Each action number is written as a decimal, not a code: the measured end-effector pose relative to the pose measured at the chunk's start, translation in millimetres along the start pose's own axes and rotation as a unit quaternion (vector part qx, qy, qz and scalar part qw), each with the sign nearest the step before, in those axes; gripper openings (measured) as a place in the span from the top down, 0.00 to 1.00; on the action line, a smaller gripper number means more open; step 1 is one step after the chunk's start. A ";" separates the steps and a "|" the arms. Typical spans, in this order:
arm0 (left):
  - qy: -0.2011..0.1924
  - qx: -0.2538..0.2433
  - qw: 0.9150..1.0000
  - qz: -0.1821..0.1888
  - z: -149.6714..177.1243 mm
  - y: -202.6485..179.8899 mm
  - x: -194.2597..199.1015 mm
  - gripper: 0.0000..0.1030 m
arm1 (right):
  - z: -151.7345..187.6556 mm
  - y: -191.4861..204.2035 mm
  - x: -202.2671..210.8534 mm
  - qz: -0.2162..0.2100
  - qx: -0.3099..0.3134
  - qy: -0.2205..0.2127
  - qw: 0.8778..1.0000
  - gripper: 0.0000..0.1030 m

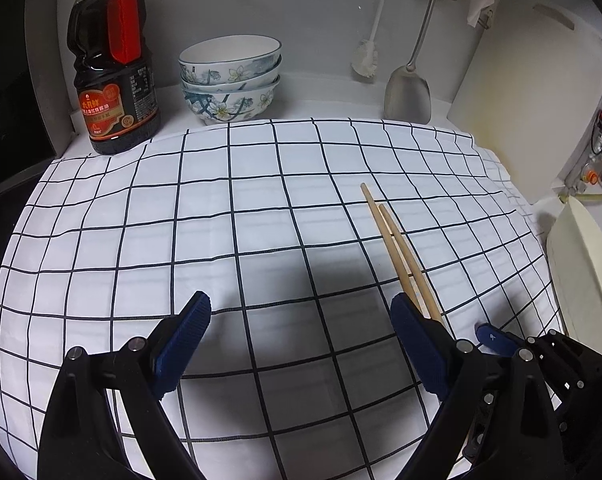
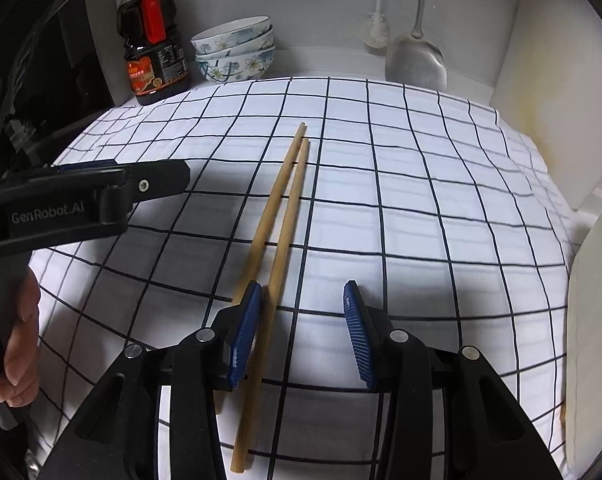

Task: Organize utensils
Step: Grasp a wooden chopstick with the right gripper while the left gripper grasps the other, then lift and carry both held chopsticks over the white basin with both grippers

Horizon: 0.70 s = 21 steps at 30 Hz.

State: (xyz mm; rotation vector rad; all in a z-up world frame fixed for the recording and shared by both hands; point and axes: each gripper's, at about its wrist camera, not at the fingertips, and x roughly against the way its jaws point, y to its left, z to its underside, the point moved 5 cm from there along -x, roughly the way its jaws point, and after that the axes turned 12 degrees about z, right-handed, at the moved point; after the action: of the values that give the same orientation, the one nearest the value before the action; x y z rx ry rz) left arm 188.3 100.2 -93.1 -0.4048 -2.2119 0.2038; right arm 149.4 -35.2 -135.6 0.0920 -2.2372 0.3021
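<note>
Chopsticks (image 2: 279, 240) between parted right gripper (image 2: 301, 296) pads (contact unclear), left gripper (image 1: 301, 312) wide, empty.

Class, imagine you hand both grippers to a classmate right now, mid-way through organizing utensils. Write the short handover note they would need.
Left gripper: open, holding nothing, over bare checked cloth.
Right gripper: open, astride the pair of wooden chopsticks; one stick lies beside its left pad, nothing gripped.
Things: chopsticks lie side by side on the cloth, tips towards the back wall. Stacked floral bowls, a soy sauce bottle and a steel spatula sit at the back.
Done: chopsticks appear paired up.
Left: probably close on them and move them; where they go is not visible.
</note>
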 end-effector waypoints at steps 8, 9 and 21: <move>0.018 -0.013 1.000 -0.019 4.4 -6.3 -9.4 0.13 | -0.8 -14.4 -3.4 0.003 -0.009 -0.002 1.000 0.94; 0.021 -0.016 0.999 -0.021 4.4 -9.3 -9.9 0.13 | -0.3 -18.1 -3.9 0.004 -0.013 -0.001 1.000 0.94; 0.044 -0.049 0.996 -0.055 10.9 -49.4 -35.2 0.13 | 6.0 -53.5 -6.1 -0.019 -0.073 0.011 0.997 0.94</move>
State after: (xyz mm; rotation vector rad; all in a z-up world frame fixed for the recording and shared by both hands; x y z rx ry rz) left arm 189.4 41.4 -111.6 -0.3363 -2.1561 0.0182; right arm 157.7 -88.7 -134.0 0.0533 -2.2263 0.1184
